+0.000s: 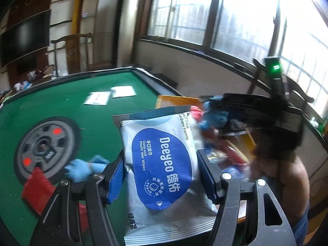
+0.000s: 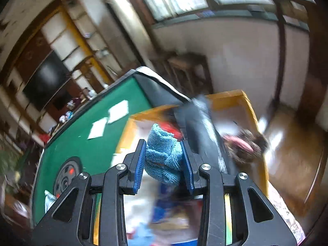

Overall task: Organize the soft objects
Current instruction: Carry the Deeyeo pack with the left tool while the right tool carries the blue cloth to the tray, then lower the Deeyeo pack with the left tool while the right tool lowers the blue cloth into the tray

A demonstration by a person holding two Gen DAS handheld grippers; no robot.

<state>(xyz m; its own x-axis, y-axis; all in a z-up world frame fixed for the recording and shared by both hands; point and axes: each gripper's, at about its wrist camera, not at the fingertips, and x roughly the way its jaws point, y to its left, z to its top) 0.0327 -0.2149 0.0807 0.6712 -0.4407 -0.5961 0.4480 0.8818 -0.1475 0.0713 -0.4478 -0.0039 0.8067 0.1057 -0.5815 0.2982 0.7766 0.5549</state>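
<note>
My left gripper (image 1: 163,171) is shut on a white and blue pack of wet wipes (image 1: 162,164) and holds it upright above the edge of the green table (image 1: 82,114). My right gripper (image 2: 165,157) is shut on a rolled light-blue cloth (image 2: 164,153) and holds it over a yellow box (image 2: 225,96) of mixed items beside the table. In the left wrist view the right gripper appears blurred at right (image 1: 217,114), over the same box (image 1: 174,100).
A light-blue cloth (image 1: 82,168) and a red pouch (image 1: 37,188) lie on the table near its grey centre disc (image 1: 43,145). Two white packets (image 1: 110,95) lie farther back. A person (image 1: 287,174) is at right. Windows and a wall stand behind.
</note>
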